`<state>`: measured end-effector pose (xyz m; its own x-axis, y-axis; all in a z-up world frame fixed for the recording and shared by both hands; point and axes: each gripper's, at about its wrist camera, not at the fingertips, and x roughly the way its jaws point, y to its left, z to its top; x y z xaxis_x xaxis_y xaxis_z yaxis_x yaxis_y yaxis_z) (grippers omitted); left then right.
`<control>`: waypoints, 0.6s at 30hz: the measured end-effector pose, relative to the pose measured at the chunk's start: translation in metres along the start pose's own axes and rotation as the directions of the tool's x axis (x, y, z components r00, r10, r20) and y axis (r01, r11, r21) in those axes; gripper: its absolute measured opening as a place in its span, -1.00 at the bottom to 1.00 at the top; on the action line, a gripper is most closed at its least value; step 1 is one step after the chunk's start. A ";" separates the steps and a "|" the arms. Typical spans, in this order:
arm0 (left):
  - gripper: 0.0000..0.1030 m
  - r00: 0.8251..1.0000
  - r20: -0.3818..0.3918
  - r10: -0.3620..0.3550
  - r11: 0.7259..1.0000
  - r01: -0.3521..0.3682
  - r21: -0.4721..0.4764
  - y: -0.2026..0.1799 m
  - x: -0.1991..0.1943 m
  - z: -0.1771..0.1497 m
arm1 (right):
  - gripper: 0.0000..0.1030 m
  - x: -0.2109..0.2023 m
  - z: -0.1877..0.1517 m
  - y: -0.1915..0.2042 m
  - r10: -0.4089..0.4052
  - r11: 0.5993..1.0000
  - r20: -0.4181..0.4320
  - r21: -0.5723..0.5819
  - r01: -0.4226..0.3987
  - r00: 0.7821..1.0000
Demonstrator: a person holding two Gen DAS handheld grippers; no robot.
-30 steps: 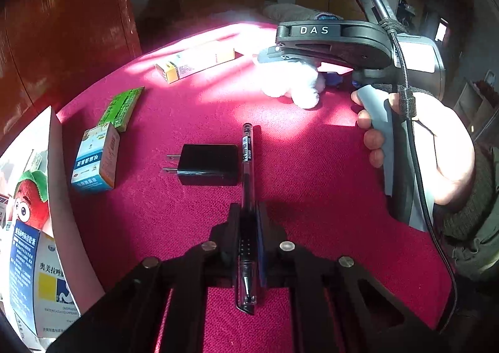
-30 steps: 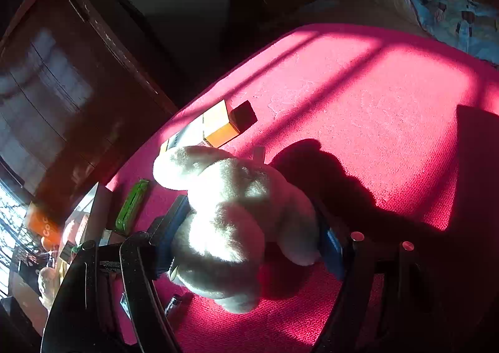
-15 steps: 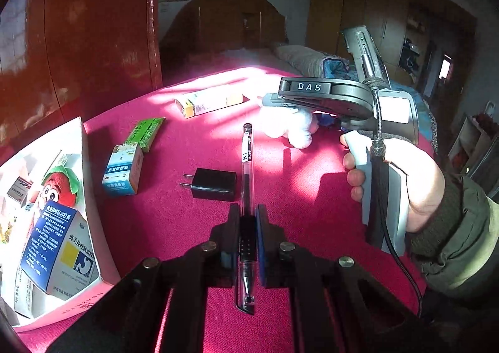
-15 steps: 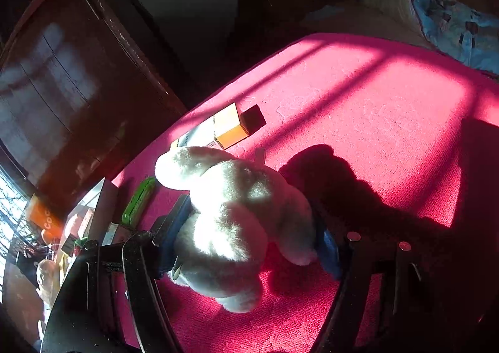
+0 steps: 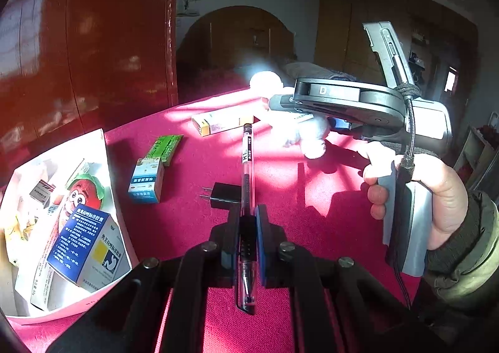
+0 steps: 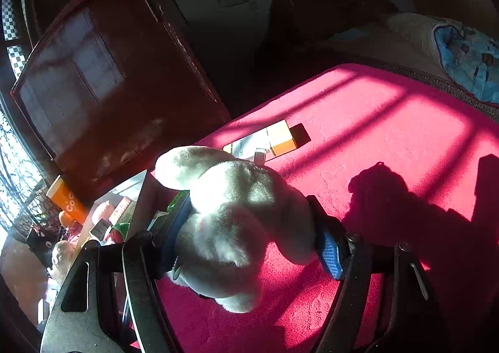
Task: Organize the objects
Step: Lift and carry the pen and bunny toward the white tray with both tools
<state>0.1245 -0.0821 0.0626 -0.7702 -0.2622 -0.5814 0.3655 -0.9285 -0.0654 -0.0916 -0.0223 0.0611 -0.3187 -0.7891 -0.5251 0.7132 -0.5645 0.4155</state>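
Left gripper (image 5: 246, 228) is clamping a clear pen (image 5: 247, 184) at its ribbed grip; jaws are sitting narrow, pressed on both sides of the barrel. The pen is lying along the gripper's own line, long axis running near to far, one end poking back between the arms toward the camera, the other end pointing away toward the far edge of the red tablecloth (image 5: 193, 215). The pen is hanging above the cloth, not resting on it.

Just under and left of the pen, a black charger plug (image 5: 223, 197) is lying flat, prongs pointing left. Farther left, a blue-and-white medicine box (image 5: 146, 181) is standing on the cloth, with a green packet (image 5: 163, 148) lying just beyond it. At the near left, a white bin (image 5: 103, 165) is holding a blue carton (image 5: 84, 247) and other packs, leaning against one another.

Farther out, an orange-ended long box (image 5: 221, 123) is lying crosswise on the sunlit cloth, close to the pen's far tip in the left view. To the right, the person's right hand (image 5: 430, 193) is gripping the handle of the right gripper (image 6: 249, 228), which is standing between the pen and the right side of the room.

Right gripper is squeezing a white plush toy (image 6: 237, 222) between its blue pads (image 6: 330, 254), jaws fairly wide around the soft body. The toy is hanging above the cloth, casting a shadow to its right. Beyond it, the same long box is lying partly hidden behind the toy's upper limb. A dark wooden cabinet (image 6: 109, 81) is standing at the far left.
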 end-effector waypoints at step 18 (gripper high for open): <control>-0.86 0.996 0.040 0.083 0.995 -0.081 -0.054 0.024 -0.029 0.003 | 0.42 -0.010 -0.009 0.040 0.050 0.995 -0.012 -0.084 -0.051 0.999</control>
<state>0.1540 -0.0974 0.0805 -0.7576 -0.3485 -0.5518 0.4542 -0.8887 -0.0624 -0.0544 -0.0350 0.0760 -0.2751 -0.8135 -0.5125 0.7782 -0.5014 0.3781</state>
